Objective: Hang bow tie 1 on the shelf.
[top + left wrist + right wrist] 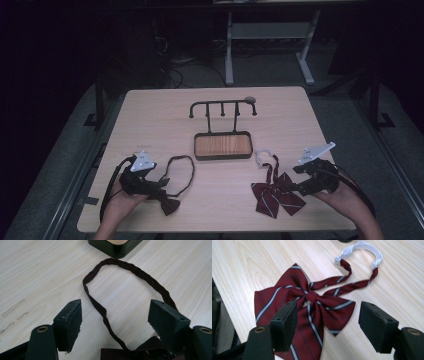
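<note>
A dark maroon bow tie (168, 204) lies near the table's front left, its strap loop (130, 270) spread out toward the tray. My left gripper (161, 184) sits low over it, open, with the strap running between the wide jaws (115, 322) untouched. At the front right lies a red bow tie with pale stripes (312, 305), its two tails ending in a white clasp band (362, 246). My right gripper (328, 325) hovers just above that tie (276, 197), open, with neither pad pressing on the cloth.
A black hook rack (222, 104) rises from a wooden tray base (222, 145) at the table's middle. A small round brown thing (249, 99) sits behind it. The table's front edge lies close under both hands. Desk legs and cables stand beyond the far edge.
</note>
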The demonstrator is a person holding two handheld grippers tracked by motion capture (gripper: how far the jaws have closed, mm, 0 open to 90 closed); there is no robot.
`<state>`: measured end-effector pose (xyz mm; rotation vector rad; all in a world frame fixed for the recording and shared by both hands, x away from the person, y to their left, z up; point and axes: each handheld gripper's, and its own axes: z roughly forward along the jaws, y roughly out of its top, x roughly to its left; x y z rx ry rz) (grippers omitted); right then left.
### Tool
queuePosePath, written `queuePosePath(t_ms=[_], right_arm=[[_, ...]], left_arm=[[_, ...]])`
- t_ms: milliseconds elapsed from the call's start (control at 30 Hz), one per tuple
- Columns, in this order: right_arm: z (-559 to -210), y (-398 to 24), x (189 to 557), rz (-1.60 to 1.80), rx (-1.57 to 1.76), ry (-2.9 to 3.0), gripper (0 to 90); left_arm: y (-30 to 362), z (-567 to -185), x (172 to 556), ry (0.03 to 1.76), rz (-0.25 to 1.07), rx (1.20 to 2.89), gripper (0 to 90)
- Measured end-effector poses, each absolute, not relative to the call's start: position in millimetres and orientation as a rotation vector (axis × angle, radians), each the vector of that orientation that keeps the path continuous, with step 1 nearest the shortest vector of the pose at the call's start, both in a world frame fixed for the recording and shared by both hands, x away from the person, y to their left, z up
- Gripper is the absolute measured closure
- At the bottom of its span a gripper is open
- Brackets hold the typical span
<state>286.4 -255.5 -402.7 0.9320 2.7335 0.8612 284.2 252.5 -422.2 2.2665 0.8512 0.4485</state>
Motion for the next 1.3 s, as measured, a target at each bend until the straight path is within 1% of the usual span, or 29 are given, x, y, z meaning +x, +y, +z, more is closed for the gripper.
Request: queuePosePath(t_ms=[167, 600, 633, 800, 1000, 1300], right_arm=[[-401.4, -245.3, 293.5, 0.832, 0.900, 2.759, 31.7], [-404.0, -224.8, 316.8, 0.772, 0.835, 2.827, 35.5], [-404.1, -222.2, 321.0, 0.769, 0.846, 2.838, 37.6], [-404.4, -216.8, 333.3, 0.744, 0.838, 2.858, 39.0], [-402.9, -211.6, 344.0, 0.725, 0.815, 2.866, 45.1], [-403.5, -206.6, 362.4, 0.662, 0.831, 2.876, 48.8]], left_arm=[[252.7, -422.1, 283.8, 0.851, 0.446, 2.263, 27.8], [251.1, -420.9, 282.8, 0.833, 0.443, 2.263, 27.3], [251.3, -421.6, 282.8, 0.845, 0.437, 2.258, 27.3], [252.6, -422.1, 284.0, 0.843, 0.442, 2.261, 27.3], [253.2, -419.0, 283.7, 0.849, 0.455, 2.232, 27.3], [253.7, -419.7, 283.9, 0.858, 0.452, 2.232, 27.3]])
